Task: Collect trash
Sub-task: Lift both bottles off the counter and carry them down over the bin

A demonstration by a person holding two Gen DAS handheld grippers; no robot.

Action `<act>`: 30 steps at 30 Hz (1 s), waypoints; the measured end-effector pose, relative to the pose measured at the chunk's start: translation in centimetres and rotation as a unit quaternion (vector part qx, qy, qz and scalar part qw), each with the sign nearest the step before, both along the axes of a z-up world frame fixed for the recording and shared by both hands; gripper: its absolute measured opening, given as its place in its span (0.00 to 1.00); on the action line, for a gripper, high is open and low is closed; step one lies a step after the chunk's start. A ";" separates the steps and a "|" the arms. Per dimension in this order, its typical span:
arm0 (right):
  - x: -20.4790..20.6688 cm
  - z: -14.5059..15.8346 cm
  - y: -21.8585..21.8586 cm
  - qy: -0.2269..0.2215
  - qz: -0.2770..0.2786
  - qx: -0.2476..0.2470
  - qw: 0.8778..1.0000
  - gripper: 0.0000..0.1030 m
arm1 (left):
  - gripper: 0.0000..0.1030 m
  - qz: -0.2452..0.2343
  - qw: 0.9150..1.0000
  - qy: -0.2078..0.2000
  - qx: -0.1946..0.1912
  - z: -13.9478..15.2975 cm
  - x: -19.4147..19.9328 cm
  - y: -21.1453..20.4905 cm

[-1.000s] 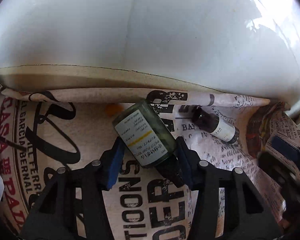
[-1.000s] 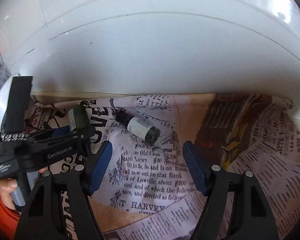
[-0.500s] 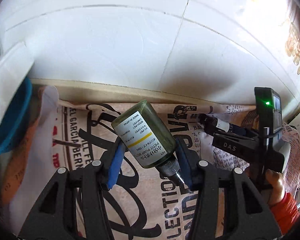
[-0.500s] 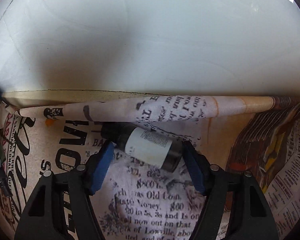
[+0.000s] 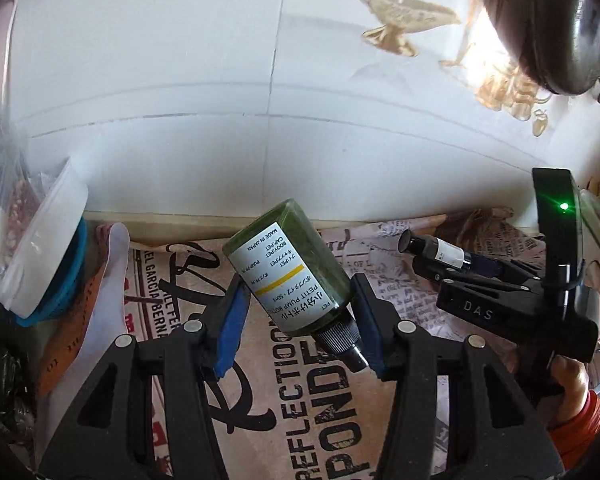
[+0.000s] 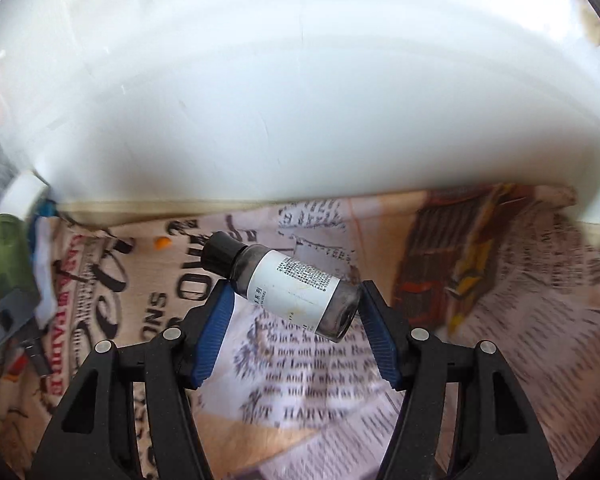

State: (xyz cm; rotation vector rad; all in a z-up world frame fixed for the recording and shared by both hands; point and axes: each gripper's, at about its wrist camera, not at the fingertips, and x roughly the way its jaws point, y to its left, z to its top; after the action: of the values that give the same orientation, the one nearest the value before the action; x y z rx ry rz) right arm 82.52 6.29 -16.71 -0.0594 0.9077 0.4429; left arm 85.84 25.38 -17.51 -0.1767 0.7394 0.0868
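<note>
A green bottle (image 5: 288, 264) with a white label hangs tilted above the table, cap end toward the camera, with my left gripper (image 5: 298, 300) shut on it. A small dark bottle (image 6: 288, 284) with a black cap and white label lies slantwise between the blue pads of my right gripper (image 6: 296, 300). Its jaws are closing and hold the bottle off the printed cloth. In the left wrist view the right gripper (image 5: 424, 264) carries that dark bottle (image 5: 436, 250) at the right. The green bottle (image 6: 4, 252) shows at the left edge of the right wrist view.
A newspaper-print cloth (image 5: 320, 420) covers the table up to a white wall (image 5: 180, 120). A clear plastic bag on a blue-rimmed container (image 5: 40, 248) stands at the left. A small orange bit (image 6: 162, 243) lies on the cloth. A person's hand (image 5: 572, 376) grips the right tool.
The left gripper has risen with the green bottle, away from the cloth. The right gripper came down around the dark bottle, narrowed on it and lifted it.
</note>
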 end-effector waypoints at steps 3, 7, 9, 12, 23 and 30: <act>-3.1 4.3 -2.5 -0.041 0.004 0.020 0.999 0.58 | 0.49 -0.002 1.000 -0.029 0.010 3.2 -2.2 -1.9; -7.1 9.7 -6.1 -0.085 0.010 0.054 0.995 0.58 | 0.49 0.000 0.997 -0.069 0.018 7.3 -6.0 -4.9; -9.8 11.4 -7.2 -0.102 0.015 0.068 0.992 0.58 | 0.49 0.002 0.996 -0.087 0.021 8.9 -8.2 -6.5; -13.6 14.0 -9.2 -0.131 0.023 0.079 0.988 0.58 | 0.49 0.010 0.993 -0.111 0.030 11.0 -11.9 -8.9; -25.1 18.2 -15.7 -0.200 0.064 0.121 0.970 0.58 | 0.49 0.040 0.984 -0.167 0.047 16.8 -26.1 -15.4; -30.9 18.8 -17.8 -0.215 0.061 0.138 0.965 0.59 | 0.49 0.035 0.982 -0.180 0.048 18.2 -32.3 -16.1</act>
State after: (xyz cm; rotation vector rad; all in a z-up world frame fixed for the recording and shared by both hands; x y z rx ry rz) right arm 51.61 -11.54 2.04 0.0427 0.4109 0.6391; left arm 53.55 9.24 0.73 -0.1221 0.3668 0.1525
